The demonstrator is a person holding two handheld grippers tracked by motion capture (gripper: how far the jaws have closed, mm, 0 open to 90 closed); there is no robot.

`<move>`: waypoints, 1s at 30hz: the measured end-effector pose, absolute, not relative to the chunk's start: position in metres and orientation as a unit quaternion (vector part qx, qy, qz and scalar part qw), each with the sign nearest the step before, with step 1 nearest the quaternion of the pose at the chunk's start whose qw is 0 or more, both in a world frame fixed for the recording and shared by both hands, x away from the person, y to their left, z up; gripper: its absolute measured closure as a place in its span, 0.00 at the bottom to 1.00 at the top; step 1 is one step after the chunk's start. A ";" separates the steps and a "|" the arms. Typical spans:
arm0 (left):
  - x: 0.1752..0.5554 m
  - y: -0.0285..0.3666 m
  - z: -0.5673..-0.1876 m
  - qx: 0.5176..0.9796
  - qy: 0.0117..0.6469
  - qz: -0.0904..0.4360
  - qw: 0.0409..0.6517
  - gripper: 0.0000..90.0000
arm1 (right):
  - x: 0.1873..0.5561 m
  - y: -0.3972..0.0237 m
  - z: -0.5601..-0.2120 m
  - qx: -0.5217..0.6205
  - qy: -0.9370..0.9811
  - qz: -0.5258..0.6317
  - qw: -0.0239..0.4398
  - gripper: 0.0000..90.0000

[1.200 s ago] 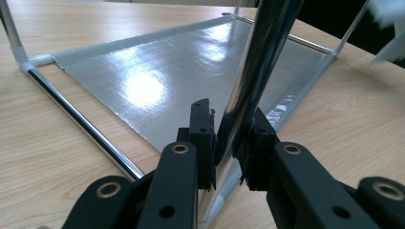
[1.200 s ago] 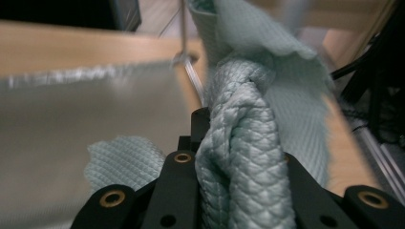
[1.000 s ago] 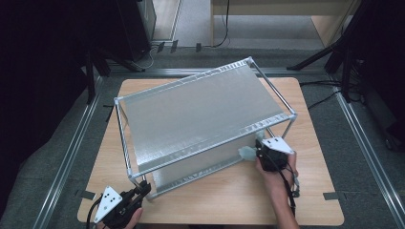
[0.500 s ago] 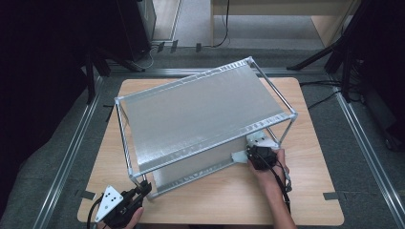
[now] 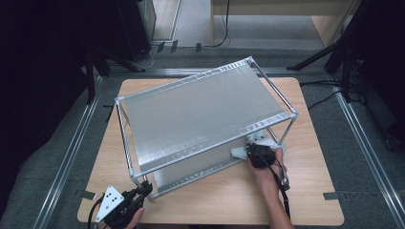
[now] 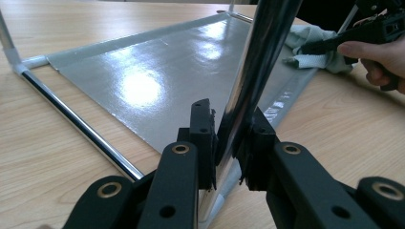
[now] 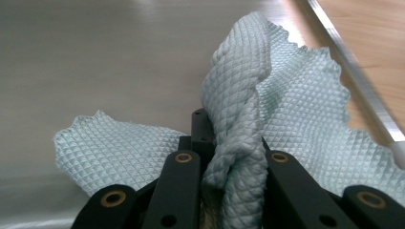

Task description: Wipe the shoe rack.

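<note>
The left gripper clamps the rack's chrome post at the table's seven o'clock corner. At four o'clock, the right gripper pinches a pale green cloth against the lower shelf.

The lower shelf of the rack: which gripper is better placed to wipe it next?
Right. The right gripper is shut on the cloth at the lower shelf. The left gripper clamps the rack's corner post.

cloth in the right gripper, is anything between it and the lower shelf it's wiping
Nothing visible. The right gripper is shut on the cloth, whose loose edges already lie on the lower shelf. The top shelf overhangs it and the corner post stands nearby, but neither blocks it.
</note>
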State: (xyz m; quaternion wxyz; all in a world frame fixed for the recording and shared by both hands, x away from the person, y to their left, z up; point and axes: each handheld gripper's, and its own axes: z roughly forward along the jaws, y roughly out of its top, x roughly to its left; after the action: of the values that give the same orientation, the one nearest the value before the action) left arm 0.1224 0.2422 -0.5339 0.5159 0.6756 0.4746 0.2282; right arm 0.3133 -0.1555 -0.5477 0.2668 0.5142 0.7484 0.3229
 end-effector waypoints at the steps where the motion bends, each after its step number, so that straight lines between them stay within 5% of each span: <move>1: 0.122 0.241 -0.534 0.677 0.473 0.227 0.516 0.87 | 0.310 -0.152 -0.548 0.508 0.753 0.326 0.261 0.91; 23: 0.121 0.229 -0.534 0.686 0.457 0.216 0.524 0.87 | 0.236 -0.029 -0.556 0.393 0.812 0.401 0.159 0.91; 30: 0.121 0.229 -0.534 0.687 0.456 0.216 0.523 0.87 | 0.235 -0.025 -0.556 0.370 0.823 0.390 0.184 0.91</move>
State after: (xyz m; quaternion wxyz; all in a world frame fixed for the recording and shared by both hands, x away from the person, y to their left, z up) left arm 0.1213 0.2289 -0.5340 0.5228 0.6875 0.4556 0.2157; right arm 0.2345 -0.0254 -0.5559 0.1835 0.3703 0.8227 0.3904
